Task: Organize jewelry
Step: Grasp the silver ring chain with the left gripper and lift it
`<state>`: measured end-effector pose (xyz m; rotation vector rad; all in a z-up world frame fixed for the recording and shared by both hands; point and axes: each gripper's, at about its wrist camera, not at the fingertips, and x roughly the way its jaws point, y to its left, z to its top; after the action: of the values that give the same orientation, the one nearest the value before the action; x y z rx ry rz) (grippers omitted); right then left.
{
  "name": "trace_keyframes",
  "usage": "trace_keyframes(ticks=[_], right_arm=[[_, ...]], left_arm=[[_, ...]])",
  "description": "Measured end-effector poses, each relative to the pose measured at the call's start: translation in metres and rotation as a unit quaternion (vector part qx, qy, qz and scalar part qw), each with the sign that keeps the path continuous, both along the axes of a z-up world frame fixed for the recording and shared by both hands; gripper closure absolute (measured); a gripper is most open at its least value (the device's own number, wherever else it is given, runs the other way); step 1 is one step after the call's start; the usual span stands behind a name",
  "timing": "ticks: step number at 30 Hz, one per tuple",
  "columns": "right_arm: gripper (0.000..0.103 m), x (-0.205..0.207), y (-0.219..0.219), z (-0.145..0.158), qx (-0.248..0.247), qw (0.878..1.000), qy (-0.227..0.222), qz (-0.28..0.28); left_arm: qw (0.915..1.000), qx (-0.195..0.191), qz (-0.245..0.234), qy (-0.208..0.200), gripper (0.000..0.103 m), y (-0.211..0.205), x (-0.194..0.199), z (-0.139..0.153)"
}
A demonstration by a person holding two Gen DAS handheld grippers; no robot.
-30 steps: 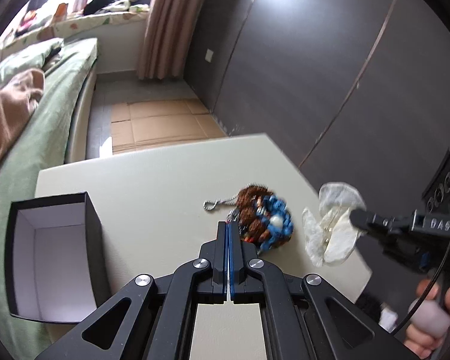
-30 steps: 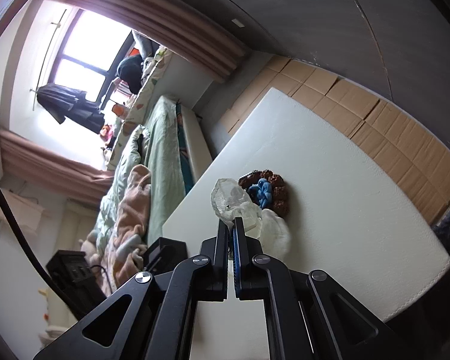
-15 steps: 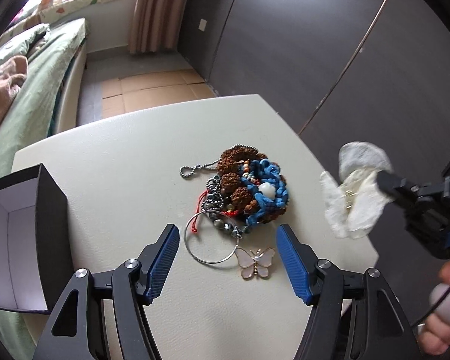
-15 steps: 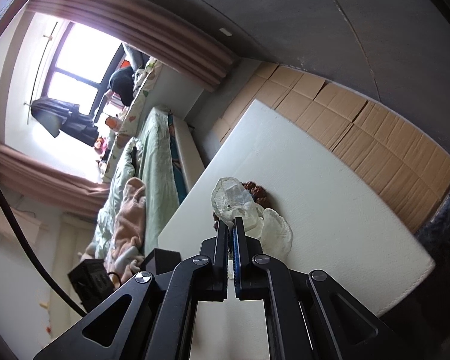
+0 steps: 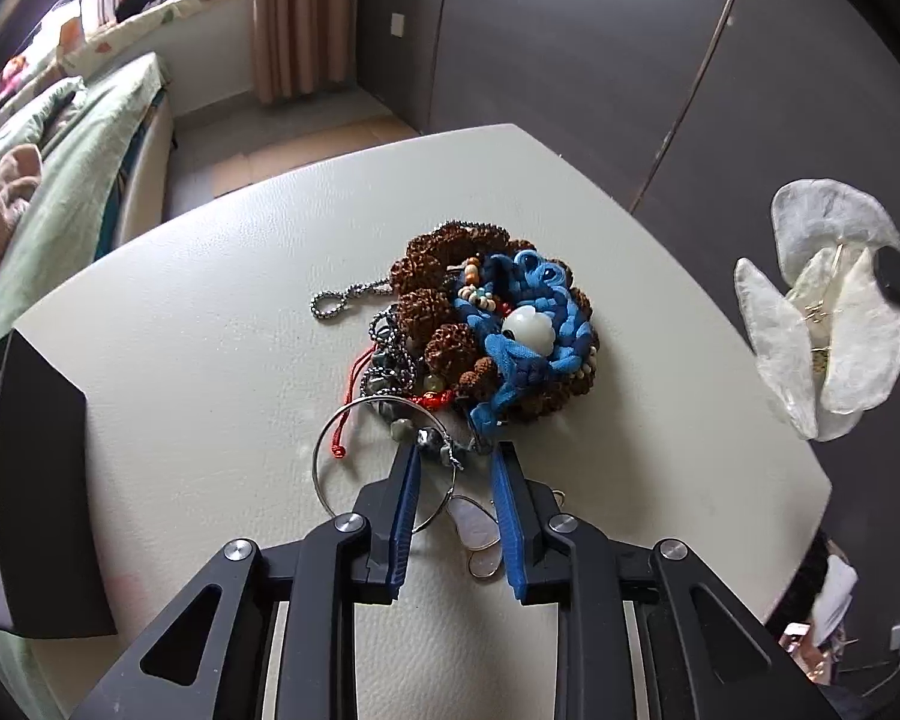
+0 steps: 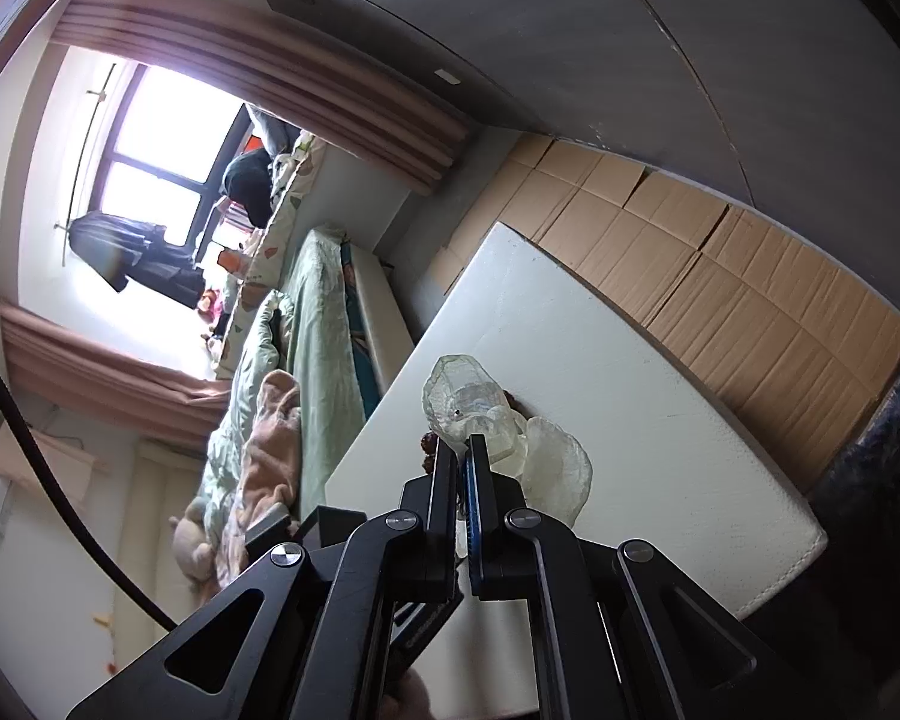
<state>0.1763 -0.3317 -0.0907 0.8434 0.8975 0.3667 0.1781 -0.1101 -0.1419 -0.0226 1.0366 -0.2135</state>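
My left claw (image 5: 455,462) is spread part-way, its 2 blue-lined fingers set down on either side of a small dark bead strand (image 5: 432,441) at the near side of the jewelry pile (image 5: 486,324), which sits mid-worktop. My right claw (image 6: 463,450) is pressed together on a translucent white petal ornament (image 6: 498,426) and holds it in the air off the right edge of the worktop (image 5: 210,276).

Procedure for the step in hand, as I judge it: picking 1 piece from the pile.

1. Keep both fingers low, close to the worktop surface, so the strand sits between the pads.
2. Close slowly. The large hoop (image 5: 354,462) and the butterfly pendant (image 5: 477,531) lie under or just beside the fingers; pinching either by mistake is likely.
3. Lift gently. The red cord (image 5: 354,384) and steel chains (image 5: 390,348) look tangled with the pile and may drag it along.
4. Carry the piece to the black box (image 5: 36,480) at the left edge.
5. Keep the right claw clear of the pile.
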Motion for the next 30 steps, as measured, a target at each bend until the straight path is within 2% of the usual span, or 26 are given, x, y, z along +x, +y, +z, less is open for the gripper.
trace_keyframes(ticks=[2,4,5,7,10,17,25,30], right_arm=[[0.098,0.0,0.0,0.0,-0.001,1.0,0.0,0.001],[0.098,0.0,-0.002,0.0,-0.003,1.0,0.0,0.003],[0.098,0.0,-0.001,0.0,-0.004,1.0,0.0,0.005],[0.098,0.0,0.002,0.0,-0.006,1.0,0.0,0.008],[0.098,0.0,0.005,0.001,-0.01,1.0,0.0,0.014],[0.098,0.0,0.024,0.003,-0.013,0.999,-0.009,0.037],[0.098,0.003,0.059,0.005,-0.01,0.996,-0.026,0.079],[0.098,0.004,0.086,0.005,-0.013,0.994,-0.034,0.107]], left_arm=[[0.9999,0.01,-0.002,-0.002,0.078,-0.003,-0.002,0.0],[0.9999,0.014,-0.003,-0.003,0.097,-0.003,-0.003,0.0],[1.0,0.006,-0.001,0.004,0.1,0.001,-0.003,0.0],[0.9999,-0.011,-0.001,0.012,0.1,0.006,-0.003,0.0],[0.9999,-0.017,0.001,0.002,0.1,0.011,-0.007,0.008],[0.9974,-0.066,0.017,-0.023,0.1,0.036,-0.014,0.04],[0.9921,-0.095,0.052,-0.064,0.1,0.076,-0.029,0.08],[0.9886,-0.103,0.075,-0.08,0.1,0.103,-0.037,0.094]])
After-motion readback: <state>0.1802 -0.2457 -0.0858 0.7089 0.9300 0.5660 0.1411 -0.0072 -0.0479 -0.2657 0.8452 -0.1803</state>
